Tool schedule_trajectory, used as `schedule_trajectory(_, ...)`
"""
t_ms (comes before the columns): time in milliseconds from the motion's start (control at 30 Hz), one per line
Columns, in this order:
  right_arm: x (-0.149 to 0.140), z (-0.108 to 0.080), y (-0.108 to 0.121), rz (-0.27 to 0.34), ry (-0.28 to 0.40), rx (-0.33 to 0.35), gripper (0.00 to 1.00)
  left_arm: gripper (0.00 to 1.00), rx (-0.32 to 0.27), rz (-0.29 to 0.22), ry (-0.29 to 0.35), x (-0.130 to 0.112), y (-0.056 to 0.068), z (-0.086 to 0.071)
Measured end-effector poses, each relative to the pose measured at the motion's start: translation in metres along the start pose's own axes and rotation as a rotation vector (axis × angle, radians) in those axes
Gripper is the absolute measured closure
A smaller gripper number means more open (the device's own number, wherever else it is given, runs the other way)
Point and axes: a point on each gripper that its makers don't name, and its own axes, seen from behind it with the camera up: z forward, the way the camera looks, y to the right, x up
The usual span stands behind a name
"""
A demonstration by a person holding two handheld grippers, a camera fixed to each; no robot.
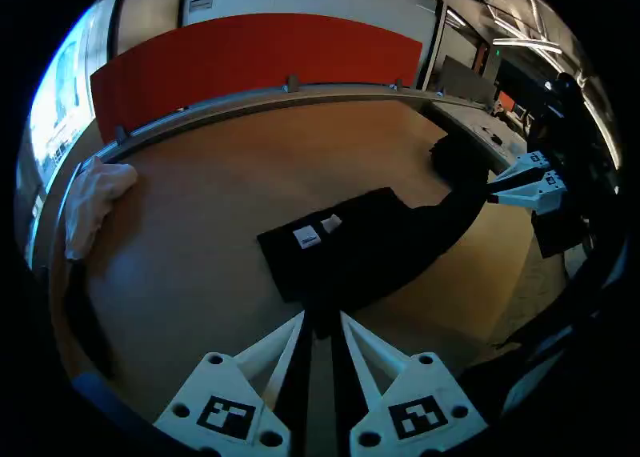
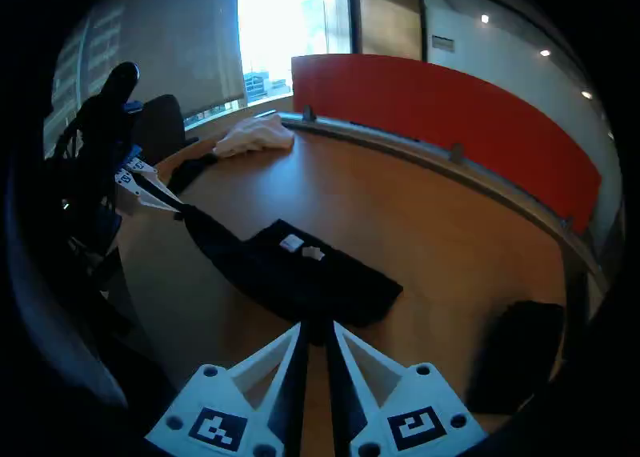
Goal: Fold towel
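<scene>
A black towel (image 1: 376, 241) with white labels (image 1: 306, 235) lies stretched across the wooden table (image 1: 224, 185). In the left gripper view, my left gripper (image 1: 324, 322) is shut on the towel's near edge. At the right of that view, my right gripper (image 1: 490, 194) pinches the far end, lifting it slightly. In the right gripper view, my right gripper (image 2: 318, 329) is shut on the near edge of the towel (image 2: 272, 277). At the left of that view, my left gripper (image 2: 178, 207) holds the opposite corner, and the cloth runs taut from it.
A crumpled white cloth (image 1: 92, 193) (image 2: 254, 134) sits near the table's far edge. A red partition (image 1: 256, 57) (image 2: 448, 113) runs behind the table. Another dark item (image 1: 460, 157) (image 2: 520, 353) lies on the table. Office chairs (image 2: 160, 121) stand past the table's edge.
</scene>
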Motion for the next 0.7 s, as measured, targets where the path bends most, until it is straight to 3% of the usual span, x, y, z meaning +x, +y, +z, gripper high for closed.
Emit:
schedule_trajectory(300, -0.004, 0.005, 0.003, -0.005, -0.012, -0.001, 0.86, 0.85, 0.005, -0.007, 0.003, 0.0, 0.0, 0.005)
schedule_trajectory(700, -0.014, 0.031, 0.022, 0.008, -0.048, -0.016, 0.86, 0.85, 0.019, -0.028, 0.005, 0.005, -0.01, 0.036)
